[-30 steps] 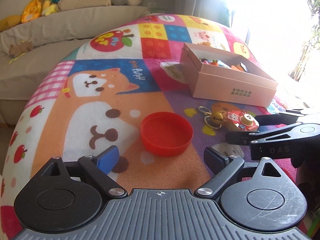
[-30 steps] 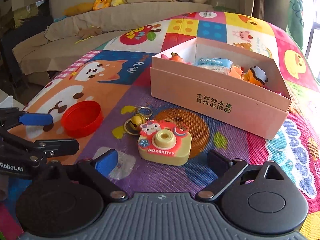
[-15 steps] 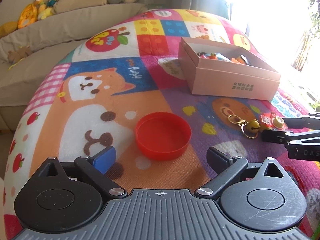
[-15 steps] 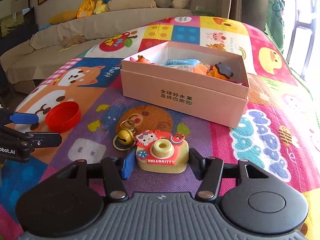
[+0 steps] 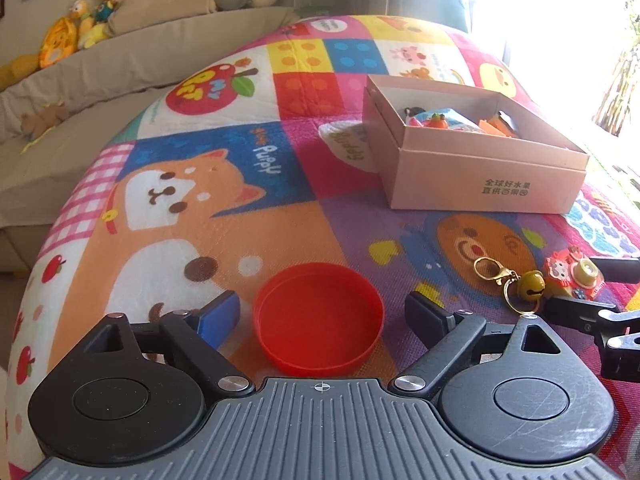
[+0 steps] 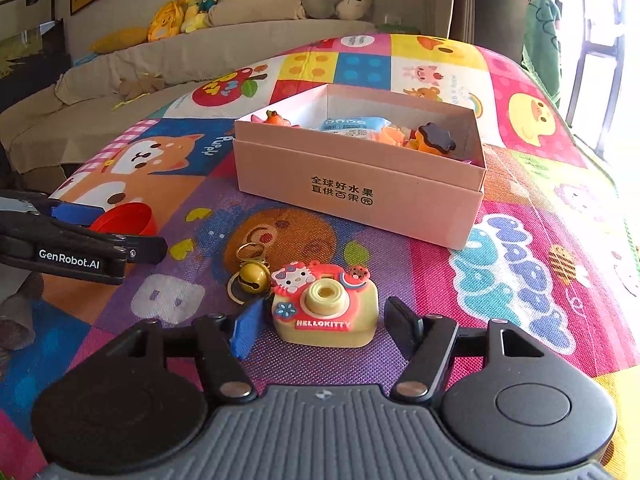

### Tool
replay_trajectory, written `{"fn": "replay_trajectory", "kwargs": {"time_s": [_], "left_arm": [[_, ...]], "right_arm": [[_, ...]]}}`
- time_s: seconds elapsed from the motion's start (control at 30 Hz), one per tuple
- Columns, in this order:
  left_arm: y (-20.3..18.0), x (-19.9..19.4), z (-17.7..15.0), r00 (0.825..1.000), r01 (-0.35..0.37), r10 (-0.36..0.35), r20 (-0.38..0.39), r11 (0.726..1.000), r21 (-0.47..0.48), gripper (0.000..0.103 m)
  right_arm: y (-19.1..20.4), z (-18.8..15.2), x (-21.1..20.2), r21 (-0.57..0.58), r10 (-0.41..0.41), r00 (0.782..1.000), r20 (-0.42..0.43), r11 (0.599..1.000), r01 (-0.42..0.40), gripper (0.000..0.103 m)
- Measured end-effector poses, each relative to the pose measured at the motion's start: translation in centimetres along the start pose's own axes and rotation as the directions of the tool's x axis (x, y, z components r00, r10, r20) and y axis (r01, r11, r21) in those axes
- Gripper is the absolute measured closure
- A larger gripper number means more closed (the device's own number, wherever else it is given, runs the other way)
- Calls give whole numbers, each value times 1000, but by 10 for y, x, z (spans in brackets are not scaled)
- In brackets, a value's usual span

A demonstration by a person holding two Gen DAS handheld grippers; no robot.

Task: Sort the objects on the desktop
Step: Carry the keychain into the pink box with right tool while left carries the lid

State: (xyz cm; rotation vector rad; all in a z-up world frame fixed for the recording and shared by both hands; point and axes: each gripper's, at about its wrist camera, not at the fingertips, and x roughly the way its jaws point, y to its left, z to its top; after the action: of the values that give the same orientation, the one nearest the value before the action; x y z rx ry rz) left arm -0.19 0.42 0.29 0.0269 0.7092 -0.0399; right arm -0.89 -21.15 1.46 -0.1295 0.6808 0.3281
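A Hello Kitty toy camera keychain (image 6: 325, 309) with a gold bell (image 6: 252, 276) lies on the colourful play mat. My right gripper (image 6: 325, 326) is open, its fingers either side of the camera, not clamped. A red round lid (image 5: 318, 316) lies on the mat between the open fingers of my left gripper (image 5: 320, 316); it also shows in the right wrist view (image 6: 128, 218). A pink cardboard box (image 6: 360, 196) with several small toys inside sits beyond. In the left wrist view the camera (image 5: 576, 278) and the box (image 5: 480, 188) are at the right.
The play mat (image 5: 200, 220) covers the whole surface. A beige sofa (image 5: 80, 92) with plush toys stands beyond the far left edge. Bright window light comes from the right.
The left gripper has moved forward so the red lid now sits between its fingers. The right gripper's fingers have opened a little wider around the camera.
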Motion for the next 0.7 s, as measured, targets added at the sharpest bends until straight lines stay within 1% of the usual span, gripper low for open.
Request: {"fn": "replay_trajectory", "kwargs": {"time_s": [0.07,0.13,0.17,0.23,0.27,0.5,0.53,0.63,0.7], "left_arm": [[-2,-1,-1,1000,5,-5,8,1000,12,15],[-3,-3,-2,1000,10,-10,17,1000,24,22],[-4,-4,-2,1000,11,-12,22,1000,29,24],[-6,-6,-3,999,18,-20,31,999,41,31],[-7,-6,-4,999,21,-22,35,999,45,33],[-8,-11,-8,999,30,-31,34,999,45,33],[-9,-13,-9,999,33,-35,34,998,49,33],[-13,-19,-15,998,45,-47,30,997,64,33],[-16,-25,-20,998,48,-50,28,996,70,33]], "right_arm": [[0,0,0,1,1,1000,0,1000,-1,37],[0,0,0,0,0,1000,0,1000,0,37],[0,0,0,-1,-1,1000,0,1000,1,37],[0,0,0,-4,-5,1000,1,1000,5,37],[1,0,0,-8,-8,1000,1,1000,8,37],[5,0,0,-29,-23,1000,6,999,23,37],[5,1,0,-31,-21,1000,6,999,22,38],[7,1,-1,-34,-10,1000,5,999,10,46],[8,2,-1,-35,-15,1000,-1,999,15,47]]}}
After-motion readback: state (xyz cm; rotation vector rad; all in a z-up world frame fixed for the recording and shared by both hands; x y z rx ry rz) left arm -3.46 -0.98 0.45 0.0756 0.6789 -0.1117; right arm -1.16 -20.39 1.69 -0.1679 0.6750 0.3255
